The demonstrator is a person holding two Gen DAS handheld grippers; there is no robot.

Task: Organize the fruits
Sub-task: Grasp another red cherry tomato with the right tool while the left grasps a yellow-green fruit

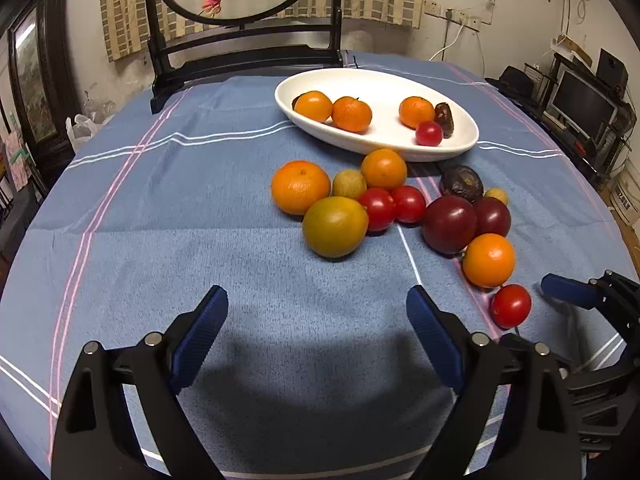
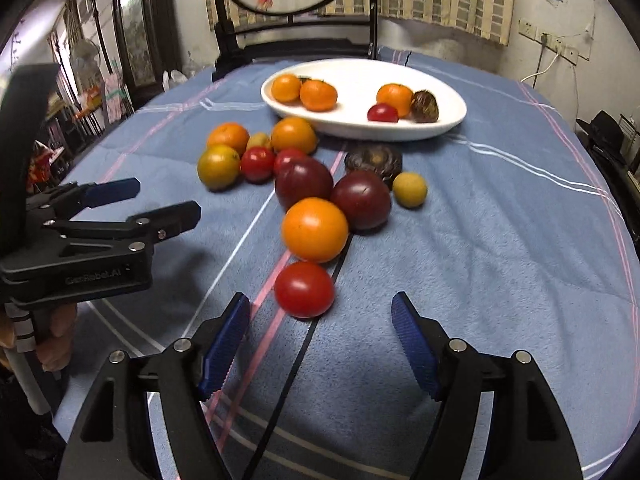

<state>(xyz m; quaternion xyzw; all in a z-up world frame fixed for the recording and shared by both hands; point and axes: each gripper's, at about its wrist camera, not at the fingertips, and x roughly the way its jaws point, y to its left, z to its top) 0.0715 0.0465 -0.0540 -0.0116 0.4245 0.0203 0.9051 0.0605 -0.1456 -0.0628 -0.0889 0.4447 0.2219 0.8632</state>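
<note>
A white oval bowl (image 1: pixel 384 88) (image 2: pixel 360 74) at the far side of the blue cloth holds three mandarins, a red tomato (image 1: pixel 429 133) and dark fruit. Several loose fruits lie in front of it: oranges, a greenish orange (image 1: pixel 335 227), dark plums (image 2: pixel 362 200) and tomatoes. My left gripper (image 1: pixel 316 294) is open over bare cloth, short of the greenish orange. My right gripper (image 2: pixel 320 300) is open too. The nearest red tomato (image 2: pixel 304 289) (image 1: pixel 511 306) lies at its mouth, closer to the left finger, with neither pad touching it. An orange (image 2: pixel 315 230) sits just beyond.
A black wooden chair (image 1: pixel 240 60) with an oval painted panel stands behind the round table. The left gripper (image 2: pixel 140 200), held in a hand (image 2: pixel 52 340), is close at the left of the right wrist view. Shelves and a monitor (image 1: pixel 580 100) stand at the right.
</note>
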